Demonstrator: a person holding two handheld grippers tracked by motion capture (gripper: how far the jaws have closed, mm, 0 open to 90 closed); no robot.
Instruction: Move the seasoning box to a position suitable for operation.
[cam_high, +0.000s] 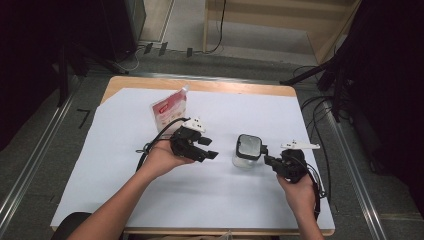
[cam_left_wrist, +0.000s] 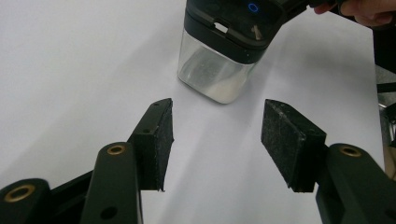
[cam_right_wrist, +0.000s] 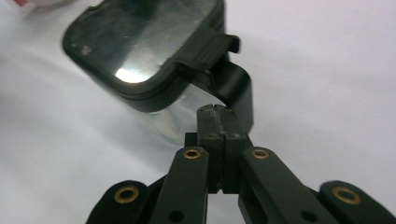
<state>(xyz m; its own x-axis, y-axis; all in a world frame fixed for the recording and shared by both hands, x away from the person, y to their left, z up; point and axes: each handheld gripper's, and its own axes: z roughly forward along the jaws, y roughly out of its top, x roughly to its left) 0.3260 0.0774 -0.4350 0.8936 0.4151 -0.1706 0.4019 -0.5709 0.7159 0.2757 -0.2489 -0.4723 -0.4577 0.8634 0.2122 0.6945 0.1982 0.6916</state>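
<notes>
A clear square container (cam_high: 247, 152) with a black lid stands right of the middle of the white sheet. In the left gripper view the container (cam_left_wrist: 215, 74) rises just beyond my open left gripper (cam_left_wrist: 217, 108), apart from both pads. From above, the left gripper (cam_high: 207, 148) lies to the container's left, pointing at it. My right gripper (cam_high: 267, 160) comes in from the right with its jaws pressed together. In the right gripper view the right gripper (cam_right_wrist: 216, 110) has its tip against the black latch (cam_right_wrist: 233, 86) hanging off the lid (cam_right_wrist: 140, 44); nothing shows between the jaws.
A red and white spouted pouch (cam_high: 170, 110) lies at the back left of the white sheet (cam_high: 150, 200) that covers the wooden table. Cables trail from both grippers. Dark stands and floor cables surround the table.
</notes>
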